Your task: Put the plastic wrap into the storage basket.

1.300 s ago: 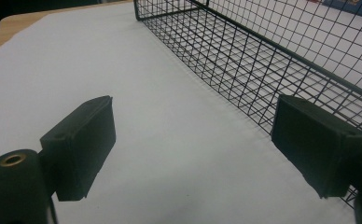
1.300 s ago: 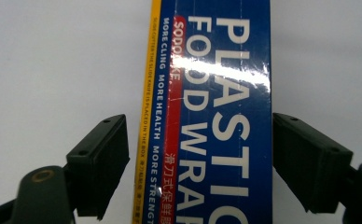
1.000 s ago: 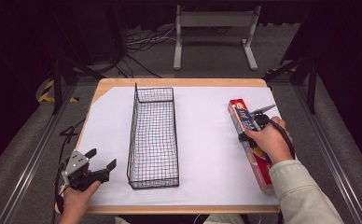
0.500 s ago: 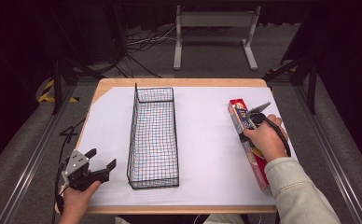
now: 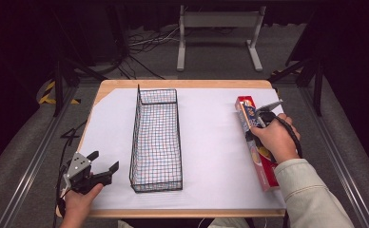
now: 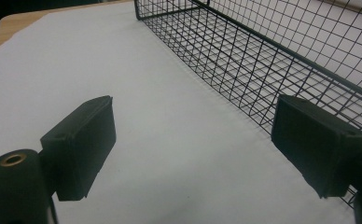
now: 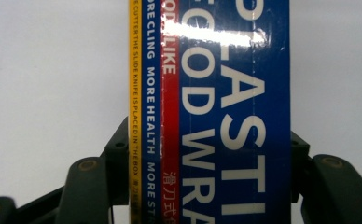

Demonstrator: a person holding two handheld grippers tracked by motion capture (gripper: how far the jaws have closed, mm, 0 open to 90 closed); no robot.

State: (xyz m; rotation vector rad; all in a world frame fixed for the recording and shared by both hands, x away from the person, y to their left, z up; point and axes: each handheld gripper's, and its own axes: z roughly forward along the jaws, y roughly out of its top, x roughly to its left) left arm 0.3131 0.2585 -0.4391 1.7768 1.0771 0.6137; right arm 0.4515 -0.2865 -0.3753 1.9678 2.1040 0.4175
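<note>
Since the earlier frames, the right gripper (image 5: 258, 119) has moved a little forward along the long red and blue cardboard box of plastic wrap (image 5: 255, 142), while the left gripper (image 5: 96, 170) has stayed in its place. From the high view, the box lies flat near the right edge of the white paper sheet (image 5: 211, 142) that covers the wooden table (image 5: 182, 84), with its length going away from the person. The right hand (image 5: 274, 138) holds its gripper down over the far half of the box. In the right gripper view, the two black jaws stand on both long sides of the box (image 7: 216, 112) and touch it, so they are closed on the box.

The left gripper rests at the near left corner of the table, held by the left hand (image 5: 80, 202). Its jaws are wide apart with nothing between them. The black wire mesh basket (image 5: 156, 137) stands just beside it, on the middle of the sheet; in the left gripper view the basket wall (image 6: 281, 60) passes close behind the jaw on the right.
</note>
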